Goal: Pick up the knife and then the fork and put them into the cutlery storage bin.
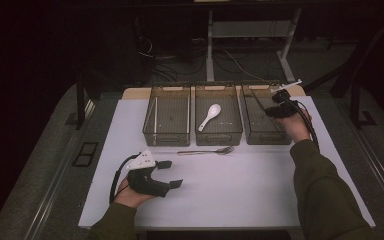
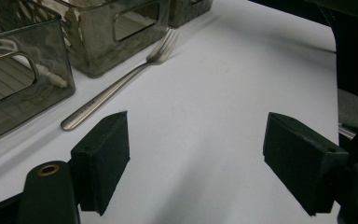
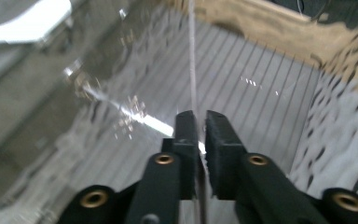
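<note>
My right gripper (image 1: pixel 271 111) hangs over the right-hand smoky plastic bin (image 1: pixel 269 138), pointing down into it. In the right gripper view a thin metal rod, probably a chopstick (image 3: pixel 192 56), runs up from between the jaws of my right gripper (image 3: pixel 200 116). It lies against one pad, and a narrow slit of light shows beside it. My left gripper (image 1: pixel 171 173) rests low over the white table (image 1: pixel 240 190) at the front left, jaws wide apart with nothing between them (image 2: pixel 196 140). A steel fork (image 1: pixel 207 151) (image 2: pixel 121 84) lies in front of the middle bin (image 1: pixel 218 137).
Three bins stand in a row at the back of the table. The left bin (image 1: pixel 166 136) holds a thin pale rod (image 1: pixel 155 115), and the middle one holds a white spoon (image 1: pixel 210 116). The right sleeve (image 1: pixel 325 190) crosses the table's right side.
</note>
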Demonstrator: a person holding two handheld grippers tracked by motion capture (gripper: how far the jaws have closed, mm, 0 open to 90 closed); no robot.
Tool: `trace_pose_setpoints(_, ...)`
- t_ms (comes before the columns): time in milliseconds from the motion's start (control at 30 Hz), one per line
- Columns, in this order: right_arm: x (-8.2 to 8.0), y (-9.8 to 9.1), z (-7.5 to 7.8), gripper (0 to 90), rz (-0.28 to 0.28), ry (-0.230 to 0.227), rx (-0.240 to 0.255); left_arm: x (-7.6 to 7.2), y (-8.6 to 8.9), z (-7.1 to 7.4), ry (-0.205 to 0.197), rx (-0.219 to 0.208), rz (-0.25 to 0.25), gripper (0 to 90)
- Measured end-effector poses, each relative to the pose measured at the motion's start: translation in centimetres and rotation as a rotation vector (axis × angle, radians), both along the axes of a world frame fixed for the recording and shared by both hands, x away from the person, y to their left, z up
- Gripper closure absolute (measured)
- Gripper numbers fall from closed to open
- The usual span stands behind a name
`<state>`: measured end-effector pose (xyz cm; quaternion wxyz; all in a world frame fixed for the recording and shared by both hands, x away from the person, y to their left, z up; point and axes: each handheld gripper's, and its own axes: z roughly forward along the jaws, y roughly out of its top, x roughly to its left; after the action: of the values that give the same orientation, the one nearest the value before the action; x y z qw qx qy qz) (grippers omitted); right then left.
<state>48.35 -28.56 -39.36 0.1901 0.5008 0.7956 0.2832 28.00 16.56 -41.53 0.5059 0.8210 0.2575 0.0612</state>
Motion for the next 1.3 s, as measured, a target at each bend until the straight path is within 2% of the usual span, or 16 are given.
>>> trace_pose_setpoints(67,-0.1,-0.1,-0.1,74.2,-0.007,0.003,-0.009,0.0,0.0,0.0,-0.001,0.001,0.000,21.3)
trace_pose_setpoints(167,-0.2,-0.4,0.3,70.0,-0.007,0.005,0.016,0.0,-0.1,0.0,0.001,0.000,0.002,20.6)
trace_pose_setpoints(200,-0.3,-0.5,0.4,68.2,-0.011,-0.008,0.022,0.0,-0.1,0.0,0.002,0.003,0.001,20.4)
trace_pose_setpoints(333,-0.9,-0.9,1.4,59.9,0.000,-0.015,0.085,0.0,-0.1,-0.1,0.004,0.008,0.002,19.8)
trace_pose_setpoints(400,-1.4,-1.0,2.1,53.1,0.012,-0.033,0.129,0.0,-0.1,-0.1,0.004,0.008,0.004,19.7)
trace_pose_setpoints(467,-2.2,-1.1,2.9,47.3,0.023,-0.053,0.180,0.0,-0.1,-0.1,0.003,0.009,0.005,19.7)
trace_pose_setpoints(600,-4.2,-1.3,4.2,40.7,0.071,-0.097,0.252,0.0,-0.1,-0.1,0.003,0.010,0.004,19.7)
trace_pose_setpoints(700,-5.9,-1.2,4.9,37.3,0.110,-0.125,0.281,0.1,-0.2,-0.2,0.010,0.008,0.001,19.9)
trace_pose_setpoints(800,-7.5,-1.2,5.2,33.9,0.143,-0.133,0.310,0.1,-0.3,-0.2,0.017,0.015,-0.004,20.4)
trace_pose_setpoints(933,-9.7,-1.2,5.0,32.4,0.184,-0.155,0.321,0.2,-0.4,-0.3,0.019,0.022,-0.006,21.1)
trace_pose_setpoints(1100,-12.2,-1.3,4.2,30.7,0.198,-0.172,0.346,0.4,-0.5,-0.3,0.018,0.021,0.000,24.0)
trace_pose_setpoints(1233,-14.3,-1.2,3.0,30.4,0.229,-0.159,0.373,0.7,-0.6,-0.4,0.015,0.028,0.006,30.3)
trace_pose_setpoints(1300,-15.0,-1.0,2.5,30.4,0.236,-0.156,0.372,1.0,-0.7,-0.3,0.006,0.045,0.013,35.1)
